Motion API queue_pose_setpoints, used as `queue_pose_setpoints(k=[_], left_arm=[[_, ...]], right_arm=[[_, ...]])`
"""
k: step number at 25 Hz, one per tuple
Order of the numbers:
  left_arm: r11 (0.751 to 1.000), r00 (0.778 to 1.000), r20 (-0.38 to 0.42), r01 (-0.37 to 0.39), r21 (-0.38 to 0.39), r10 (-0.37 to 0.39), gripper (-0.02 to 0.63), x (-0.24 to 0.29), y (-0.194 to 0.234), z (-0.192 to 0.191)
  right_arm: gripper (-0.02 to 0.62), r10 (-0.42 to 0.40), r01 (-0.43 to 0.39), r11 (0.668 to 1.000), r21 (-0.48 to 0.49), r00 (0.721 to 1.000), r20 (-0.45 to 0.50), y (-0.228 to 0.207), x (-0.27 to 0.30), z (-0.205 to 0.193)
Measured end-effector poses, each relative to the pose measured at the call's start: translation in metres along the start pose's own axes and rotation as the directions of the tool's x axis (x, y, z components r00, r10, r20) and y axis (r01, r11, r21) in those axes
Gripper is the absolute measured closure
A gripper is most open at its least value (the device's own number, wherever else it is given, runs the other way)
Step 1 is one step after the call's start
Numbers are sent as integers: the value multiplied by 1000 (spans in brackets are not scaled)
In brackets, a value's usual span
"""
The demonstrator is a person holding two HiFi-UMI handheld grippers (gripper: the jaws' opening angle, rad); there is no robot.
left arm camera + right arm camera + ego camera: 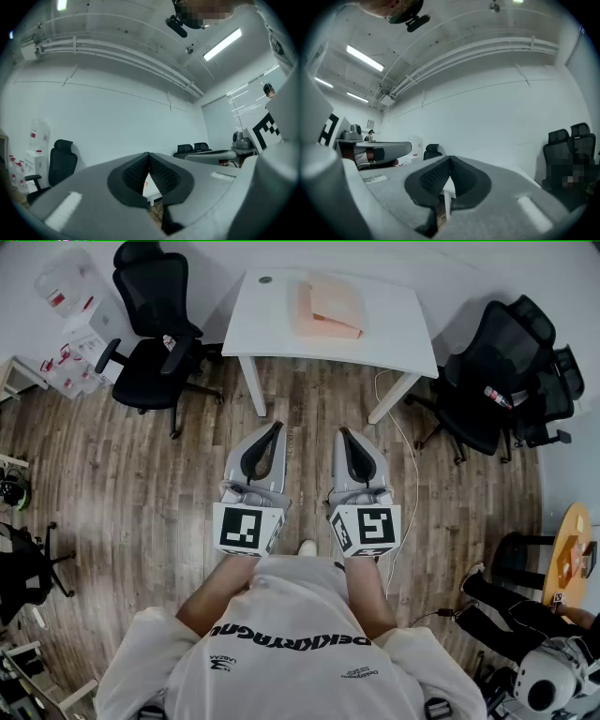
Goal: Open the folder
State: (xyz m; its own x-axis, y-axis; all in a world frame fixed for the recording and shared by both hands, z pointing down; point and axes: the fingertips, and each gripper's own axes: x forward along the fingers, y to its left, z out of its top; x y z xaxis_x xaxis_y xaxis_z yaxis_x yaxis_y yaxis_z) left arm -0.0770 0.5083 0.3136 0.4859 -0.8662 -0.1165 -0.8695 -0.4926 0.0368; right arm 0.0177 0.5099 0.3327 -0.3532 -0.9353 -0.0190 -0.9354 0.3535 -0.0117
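On the white table (272,329), right of centre, lies the peach folder (328,307), flat and closed. It looks light: thin card, likely floppy and a touch slick. So pinch the top cover at its free edge and pin the rest down. Well short of it, over the wooden floor (141,484), left gripper (277,426) and right gripper (344,431) hover side by side, both pinched together, nothing between them.

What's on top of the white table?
A peach folder lies on the white table, with a small dark round spot near one corner. Anything inside or under the folder is covered.
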Motion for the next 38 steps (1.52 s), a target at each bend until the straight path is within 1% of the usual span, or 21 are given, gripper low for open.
queue_pose_setpoints(k=[6, 10, 14, 18, 21, 25, 29, 33, 38], left_arm=[[1000, 1000, -2, -20, 12, 20, 621, 7, -15, -7], [999, 999, -5, -51, 9, 51, 621, 13, -30, -13], [998, 998, -19, -68, -1, 68, 620, 24, -41, -30], [997, 996, -23, -83, -4, 83, 618, 38, -33, -30], [997, 996, -25, -80, -7, 80, 618, 58, -21, -42], [997, 996, -44, -75, -21, 74, 619, 97, 8, -65], [998, 997, -56, -51, -32, 49, 619, 151, 49, -80], [999, 997, -71, -13, -38, 10, 618, 213, 100, -83], [996, 995, -92, 40, -79, -48, 618, 292, 162, -81]], right_arm=[[597, 17, -18, 999, 31, 999, 28, -20, -7, 0], [597, 40, -41, 998, 37, 999, 28, -37, -13, -5], [597, 45, -46, 998, 47, 999, 17, -61, -15, -13], [597, 53, -53, 998, 47, 999, 6, -69, 3, -15], [597, 53, -53, 997, 56, 999, 3, -75, 27, -21], [597, 66, -66, 996, 57, 998, -2, -81, 73, -39], [597, 49, -48, 997, 54, 999, -20, -93, 139, -50], [597, 15, -14, 998, 56, 1000, -24, -104, 219, -44], [597, -18, 20, 999, 35, 999, -41, -113, 315, -32]])
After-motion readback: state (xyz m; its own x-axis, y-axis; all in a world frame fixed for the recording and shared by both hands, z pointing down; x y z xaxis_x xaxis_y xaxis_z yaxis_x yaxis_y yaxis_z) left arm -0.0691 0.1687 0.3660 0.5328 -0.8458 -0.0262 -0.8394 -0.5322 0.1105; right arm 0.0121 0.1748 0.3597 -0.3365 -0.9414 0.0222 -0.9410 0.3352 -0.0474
